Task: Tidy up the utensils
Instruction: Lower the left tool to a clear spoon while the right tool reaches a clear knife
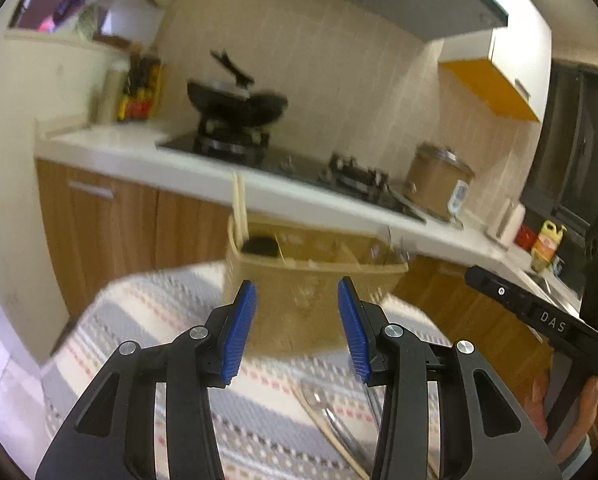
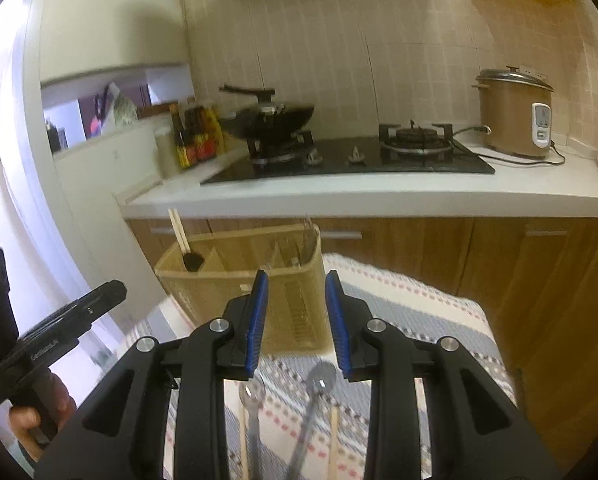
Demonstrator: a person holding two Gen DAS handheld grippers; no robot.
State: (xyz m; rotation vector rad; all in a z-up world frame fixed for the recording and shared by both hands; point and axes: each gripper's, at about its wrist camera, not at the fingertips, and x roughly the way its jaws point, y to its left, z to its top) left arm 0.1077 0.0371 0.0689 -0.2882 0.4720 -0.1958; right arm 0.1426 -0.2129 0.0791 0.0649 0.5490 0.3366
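Note:
A tan plastic utensil caddy [image 1: 311, 292] [image 2: 227, 292] stands at the far edge of a striped cloth table [image 1: 163, 312] [image 2: 419, 312]. A pair of wooden chopsticks [image 1: 238, 208] [image 2: 178, 229] and a black-headed utensil [image 2: 192, 261] stand in its left compartment. Two clear plastic spoons [image 2: 252, 396] [image 2: 319, 384] and loose chopsticks [image 2: 333, 440] lie on the cloth below my right gripper [image 2: 295, 312]. A clear spoon [image 1: 327, 412] lies below my left gripper [image 1: 297, 328]. Both grippers are open and empty, above the table and short of the caddy.
Behind the table runs a white kitchen counter [image 2: 379, 196] with a black gas hob [image 2: 347, 160], a wok [image 2: 275, 120], sauce bottles [image 2: 195, 136] and a brown rice cooker [image 2: 515, 116]. Wooden cabinet doors [image 2: 499, 272] stand below. The other hand-held gripper shows at each view's edge [image 1: 539, 312] [image 2: 59, 328].

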